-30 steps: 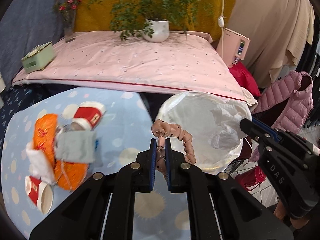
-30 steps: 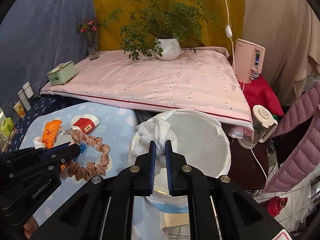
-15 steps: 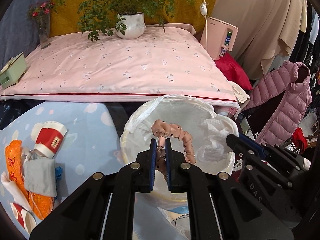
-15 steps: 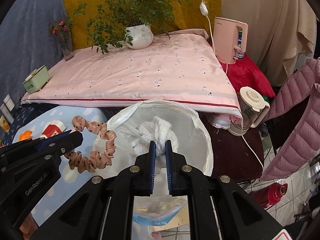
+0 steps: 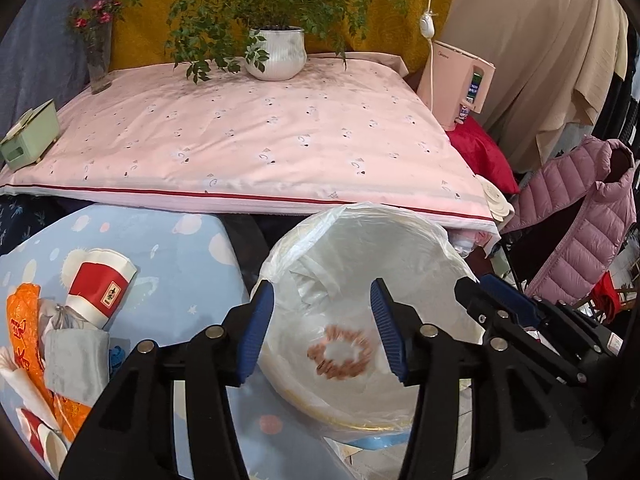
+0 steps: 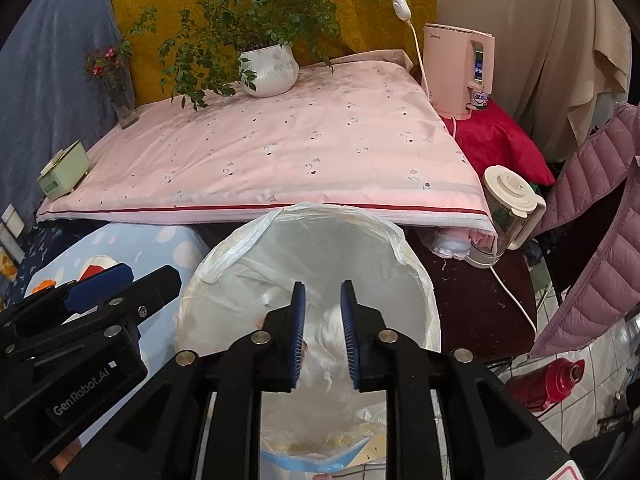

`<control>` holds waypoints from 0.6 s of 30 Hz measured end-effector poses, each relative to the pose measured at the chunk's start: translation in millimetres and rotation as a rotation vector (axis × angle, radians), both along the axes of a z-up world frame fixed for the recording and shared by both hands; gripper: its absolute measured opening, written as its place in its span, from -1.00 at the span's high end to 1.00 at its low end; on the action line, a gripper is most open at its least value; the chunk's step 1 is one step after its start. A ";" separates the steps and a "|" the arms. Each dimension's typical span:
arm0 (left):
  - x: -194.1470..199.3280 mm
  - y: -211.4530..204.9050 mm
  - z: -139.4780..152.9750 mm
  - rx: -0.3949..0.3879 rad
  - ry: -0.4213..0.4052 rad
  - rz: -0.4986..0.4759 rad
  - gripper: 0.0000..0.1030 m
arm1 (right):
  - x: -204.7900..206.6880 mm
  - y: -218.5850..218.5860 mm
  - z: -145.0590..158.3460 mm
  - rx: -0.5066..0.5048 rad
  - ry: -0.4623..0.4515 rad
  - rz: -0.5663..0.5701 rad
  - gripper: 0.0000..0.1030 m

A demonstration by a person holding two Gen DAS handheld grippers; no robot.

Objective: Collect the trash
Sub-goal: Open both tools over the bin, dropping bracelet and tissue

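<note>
Bin mouth (image 5: 400,224) open btwn table (image 5: 180,280) & mattress (image 5: 260,148) (tight).

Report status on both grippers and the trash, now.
Left gripper opening over the bin, scrunchie free inside it. Right gripper opening, tissue between its fingers, not pressed. Nothing in the way.

2 paper cups (image 5: 102,284), 1 scrunchie (image 5: 340,352), 1 bin (image 5: 420,236).
</note>
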State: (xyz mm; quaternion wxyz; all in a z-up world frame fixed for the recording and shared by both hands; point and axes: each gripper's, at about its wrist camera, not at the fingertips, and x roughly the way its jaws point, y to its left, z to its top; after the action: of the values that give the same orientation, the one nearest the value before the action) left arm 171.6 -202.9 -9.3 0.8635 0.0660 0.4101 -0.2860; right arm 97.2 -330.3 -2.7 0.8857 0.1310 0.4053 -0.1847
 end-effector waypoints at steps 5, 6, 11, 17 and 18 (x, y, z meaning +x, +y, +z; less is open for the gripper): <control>1.2 9.0 3.4 -0.001 -0.006 0.022 0.07 | -2.0 7.6 7.9 -0.022 -0.007 0.002 0.40; 1.0 11.3 4.5 -0.002 -0.007 0.026 0.07 | -2.5 9.5 9.5 -0.026 -0.008 0.005 0.39; -3.2 23.0 11.7 -0.004 -0.020 0.045 0.06 | -5.4 23.4 18.8 -0.058 -0.007 0.017 0.26; -9.8 50.8 20.8 -0.021 -0.031 0.091 -0.07 | -10.1 49.9 29.6 -0.087 0.005 0.046 0.20; -10.8 57.5 21.4 -0.022 -0.031 0.100 -0.11 | -11.0 54.6 30.8 -0.087 0.007 0.052 0.17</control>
State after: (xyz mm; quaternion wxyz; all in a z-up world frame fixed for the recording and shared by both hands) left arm 160.8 -145.3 12.2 0.8836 0.0405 0.3965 -0.2459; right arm 86.2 -275.7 28.1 0.8937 0.0813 0.4032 -0.1795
